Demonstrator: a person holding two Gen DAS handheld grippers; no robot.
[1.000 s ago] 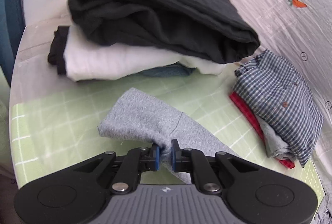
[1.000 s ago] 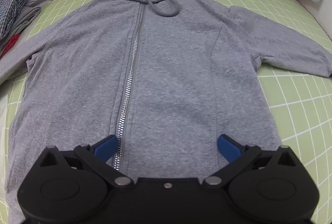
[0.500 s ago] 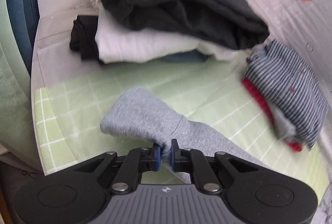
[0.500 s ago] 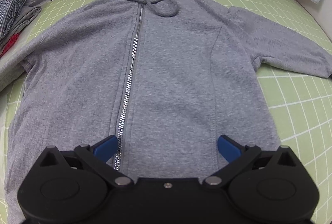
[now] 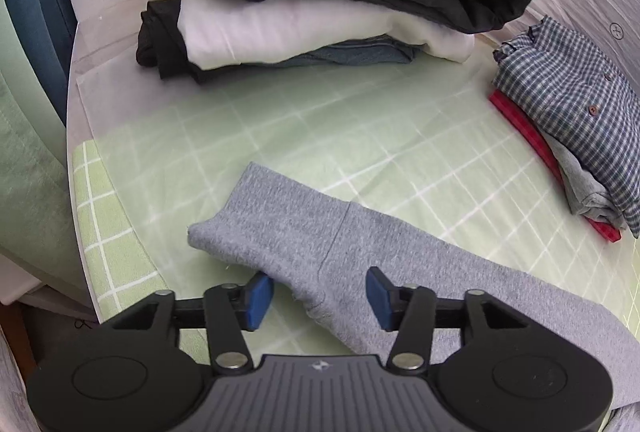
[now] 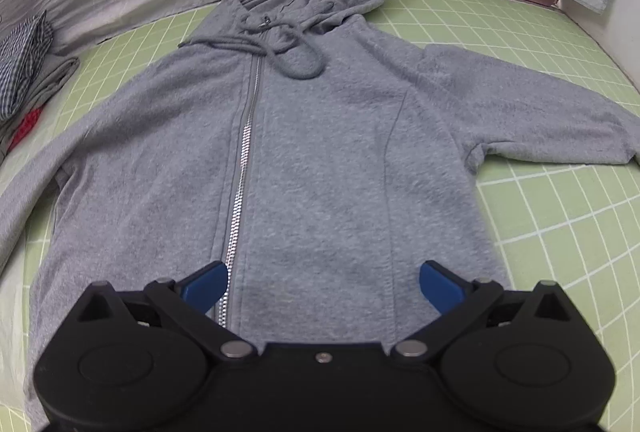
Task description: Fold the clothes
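Left claw (image 5: 318, 298) opening, grey sleeve (image 5: 304, 232) lying slack between its blue pads, flat on the green gridded bench (image 5: 360, 136). Right claw (image 6: 323, 282) spread wide above the grey hoodie (image 6: 320, 160), gripping nothing; zipper (image 6: 240, 168) beside its left pad.

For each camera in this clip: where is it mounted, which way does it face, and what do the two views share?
Left wrist: sits on the left claw, angled down at the hoodie's sleeve and two clothes stacks; its opening blue pads straddle the sleeve without pressing it.
Right wrist: sits on the right claw, angled down along the zipped grey hoodie towards its hood; pads wide open.
Shared: the hoodie, the green grid mat, the checked shirt pile.
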